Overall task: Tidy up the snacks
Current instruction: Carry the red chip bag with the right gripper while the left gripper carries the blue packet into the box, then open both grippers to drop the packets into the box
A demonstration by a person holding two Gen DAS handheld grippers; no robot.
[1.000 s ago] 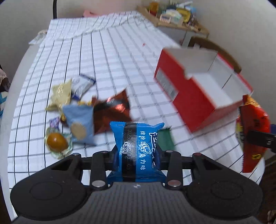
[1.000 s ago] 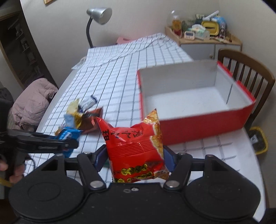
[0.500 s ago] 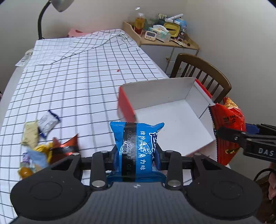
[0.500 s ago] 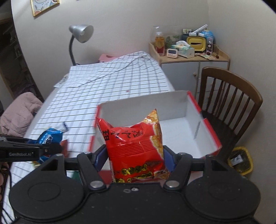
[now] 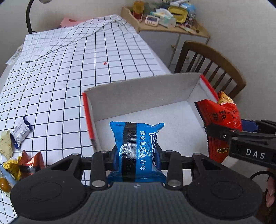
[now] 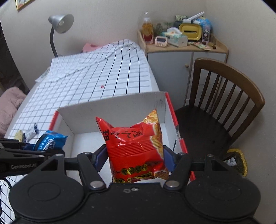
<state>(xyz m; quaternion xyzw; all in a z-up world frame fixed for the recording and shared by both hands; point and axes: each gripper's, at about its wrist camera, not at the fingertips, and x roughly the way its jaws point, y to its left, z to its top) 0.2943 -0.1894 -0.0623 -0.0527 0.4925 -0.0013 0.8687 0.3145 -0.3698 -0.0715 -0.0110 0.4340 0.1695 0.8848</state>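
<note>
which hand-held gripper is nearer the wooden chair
Right. The right hand-held gripper holds its red bag over the box's chair-side end; the left hand-held gripper is toward the far end from the wooden chair.

Plain cream walls [image 6: 112, 20], grey gooseneck lamp [image 6: 61, 23] at eleven o'clock, worktop [image 5: 72, 69] under a white black-grid cloth, dark wooden spindle chair [image 6: 222, 110] at three o'clock, corner cabinet [image 6: 182, 58] at one o'clock — its top cluttered, picture-frame corner [image 6: 21, 3] upper left.
</note>
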